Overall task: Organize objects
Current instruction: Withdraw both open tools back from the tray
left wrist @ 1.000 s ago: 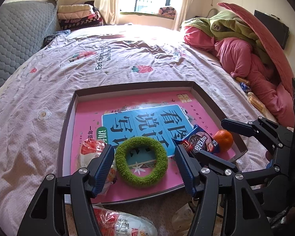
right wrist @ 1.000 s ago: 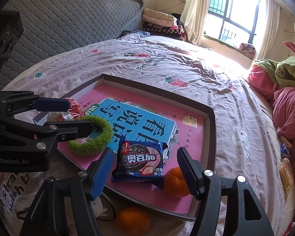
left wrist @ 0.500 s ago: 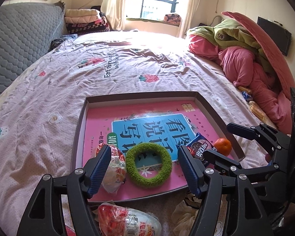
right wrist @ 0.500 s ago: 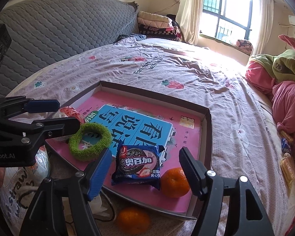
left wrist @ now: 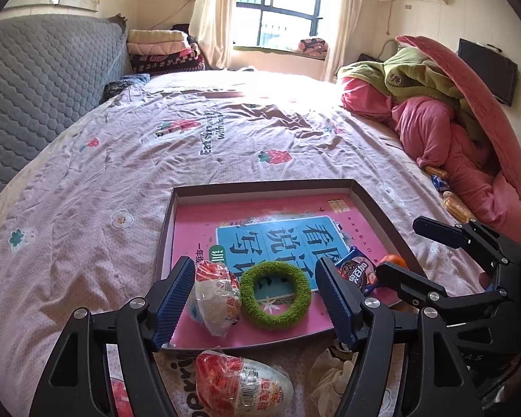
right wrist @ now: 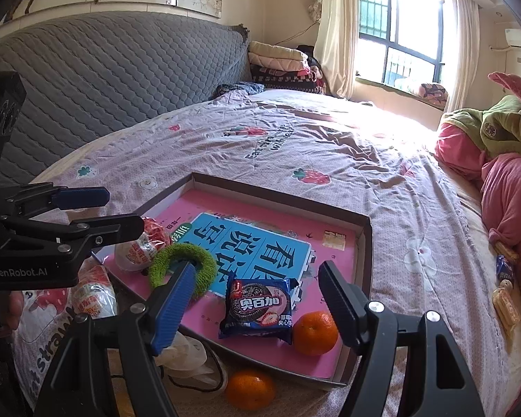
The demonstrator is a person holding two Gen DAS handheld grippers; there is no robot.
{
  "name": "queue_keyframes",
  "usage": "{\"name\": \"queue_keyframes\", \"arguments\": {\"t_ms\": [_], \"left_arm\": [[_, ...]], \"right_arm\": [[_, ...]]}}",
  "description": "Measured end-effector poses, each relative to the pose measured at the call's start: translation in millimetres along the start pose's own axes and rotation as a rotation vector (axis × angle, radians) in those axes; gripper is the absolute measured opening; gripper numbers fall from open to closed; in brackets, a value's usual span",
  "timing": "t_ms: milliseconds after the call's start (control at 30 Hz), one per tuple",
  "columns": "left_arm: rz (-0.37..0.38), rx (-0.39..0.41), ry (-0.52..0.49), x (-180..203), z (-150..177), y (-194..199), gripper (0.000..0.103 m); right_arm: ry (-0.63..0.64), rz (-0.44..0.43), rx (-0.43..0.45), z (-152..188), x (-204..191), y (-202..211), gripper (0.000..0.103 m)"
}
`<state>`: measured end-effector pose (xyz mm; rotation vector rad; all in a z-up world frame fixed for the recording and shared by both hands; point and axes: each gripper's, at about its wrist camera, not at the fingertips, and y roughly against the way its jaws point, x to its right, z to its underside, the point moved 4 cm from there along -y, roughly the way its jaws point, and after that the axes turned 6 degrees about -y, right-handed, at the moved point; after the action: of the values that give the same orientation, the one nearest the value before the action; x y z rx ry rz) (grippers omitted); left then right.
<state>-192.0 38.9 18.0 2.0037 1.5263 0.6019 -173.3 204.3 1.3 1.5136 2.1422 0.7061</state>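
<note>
My right gripper point(right wrist: 253, 309), jaws apart & empty, hangs nearest the loose orange point(right wrist: 250, 388) just below it, outside the tray point(right wrist: 363, 243); left gripper point(left wrist: 255, 304) is opening, empty.

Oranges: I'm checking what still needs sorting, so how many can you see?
2. One orange lies inside the tray, at its near corner beside the cookie packet. The other orange sits on the bedspread just outside the tray's near edge. Others may be hidden.
</note>
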Motion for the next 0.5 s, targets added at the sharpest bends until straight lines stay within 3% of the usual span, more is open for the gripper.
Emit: {"name": "queue_keyframes", "arguments": {"t_ms": [500], "left_arm": [[-0.01, 0.02, 0.047, -2.4, 7.6, 22.6, 0.074]], "right_arm": [[-0.029, -0.023, 0.06, -9.4, 0.1, 25.5, 0.074]]}}
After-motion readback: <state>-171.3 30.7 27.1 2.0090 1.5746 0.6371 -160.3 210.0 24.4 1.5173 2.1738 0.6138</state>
